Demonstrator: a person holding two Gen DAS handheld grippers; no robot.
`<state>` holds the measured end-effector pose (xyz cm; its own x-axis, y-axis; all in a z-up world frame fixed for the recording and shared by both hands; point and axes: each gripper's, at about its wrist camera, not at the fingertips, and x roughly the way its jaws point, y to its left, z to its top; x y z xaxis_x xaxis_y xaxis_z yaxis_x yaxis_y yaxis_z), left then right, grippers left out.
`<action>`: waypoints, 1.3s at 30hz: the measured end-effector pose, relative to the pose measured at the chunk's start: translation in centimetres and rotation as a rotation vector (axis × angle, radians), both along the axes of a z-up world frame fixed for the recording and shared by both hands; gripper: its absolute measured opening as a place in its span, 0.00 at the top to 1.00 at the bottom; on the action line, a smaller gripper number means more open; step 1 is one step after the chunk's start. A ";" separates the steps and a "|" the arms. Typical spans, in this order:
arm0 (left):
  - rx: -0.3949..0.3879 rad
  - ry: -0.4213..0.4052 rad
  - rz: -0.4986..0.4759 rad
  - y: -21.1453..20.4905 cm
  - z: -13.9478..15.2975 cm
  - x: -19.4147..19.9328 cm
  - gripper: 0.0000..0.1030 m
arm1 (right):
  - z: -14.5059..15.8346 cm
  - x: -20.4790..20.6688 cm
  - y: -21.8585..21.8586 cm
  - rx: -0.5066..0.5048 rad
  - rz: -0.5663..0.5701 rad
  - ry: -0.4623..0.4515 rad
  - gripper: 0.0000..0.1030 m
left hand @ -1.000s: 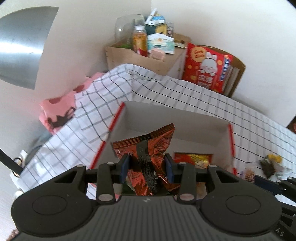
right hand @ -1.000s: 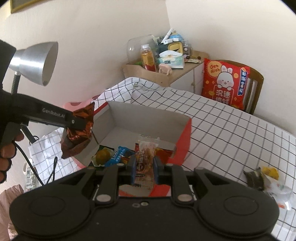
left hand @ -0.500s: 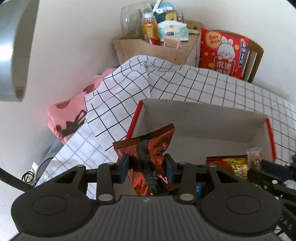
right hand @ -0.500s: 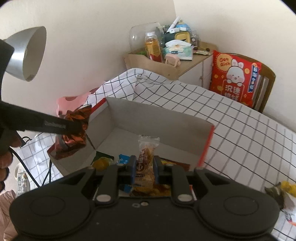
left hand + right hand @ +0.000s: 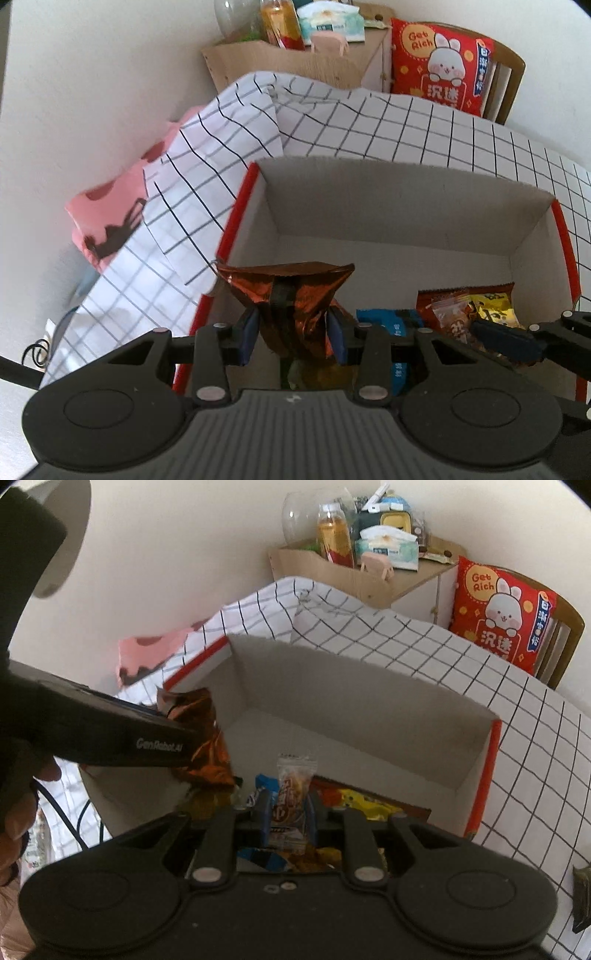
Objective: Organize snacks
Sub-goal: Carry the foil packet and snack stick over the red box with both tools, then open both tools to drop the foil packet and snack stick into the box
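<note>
surface: checked tablecloth (image 5: 424, 125) | on it: open cardboard box (image 5: 406, 199)

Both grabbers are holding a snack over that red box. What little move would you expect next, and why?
Probably lower a little further, then let go. The left gripper pinches the brown foil packet above the red box, the right gripper pinches the clear-wrapped snack, and other packets already lie on its floor.

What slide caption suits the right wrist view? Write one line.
Right gripper carries a small clear snack packet over the open cardboard box.
</note>
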<state>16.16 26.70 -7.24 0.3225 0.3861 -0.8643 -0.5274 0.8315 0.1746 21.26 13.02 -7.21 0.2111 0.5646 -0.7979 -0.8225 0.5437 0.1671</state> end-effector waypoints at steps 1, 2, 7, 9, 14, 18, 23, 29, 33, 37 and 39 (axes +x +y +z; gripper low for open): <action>-0.004 0.005 -0.001 -0.1 -0.2 0.0 0.62 | -0.2 0.0 0.0 -0.010 0.000 0.003 0.82; -0.011 0.010 -0.001 -0.1 -0.4 0.1 0.62 | -0.4 0.0 -0.1 -0.018 0.001 0.006 0.81; -0.048 0.024 -0.001 -0.2 -1.0 0.1 0.62 | -0.7 -0.3 -0.3 -0.023 0.001 0.014 0.80; -0.056 0.022 0.002 -0.2 -1.1 -0.1 0.62 | -0.6 -0.4 -0.3 -0.023 0.009 0.016 0.77; -0.069 0.005 0.014 -0.1 -0.8 -0.8 0.60 | 0.0 -0.6 -0.6 -0.012 0.003 0.033 0.72; -0.073 -0.019 0.019 0.1 -0.2 -1.6 0.56 | 0.7 -0.7 -1.2 0.005 -0.010 0.045 0.66; -0.095 -0.072 0.025 0.1 1.1 -2.8 0.54 | 1.9 -1.0 -2.3 0.030 -0.019 0.043 0.61; -0.102 -0.150 0.013 -0.6 3.0 -4.4 0.49 | 3.6 -1.3 -4.2 0.072 -0.030 0.035 0.55; -0.097 -0.192 0.005 -1.5 4.4 -5.2 0.49 | 4.8 -1.7 -5.5 0.097 -0.045 0.031 0.51; -0.076 -0.233 -0.026 -3.0 5.7 -5.9 0.49 | 6.2 -2.0 -6.8 0.132 -0.056 0.020 0.46; -0.075 -0.250 -0.039 -3.7 6.1 -6.1 0.49 | 6.7 -2.3 -7.5 0.146 -0.059 0.011 0.43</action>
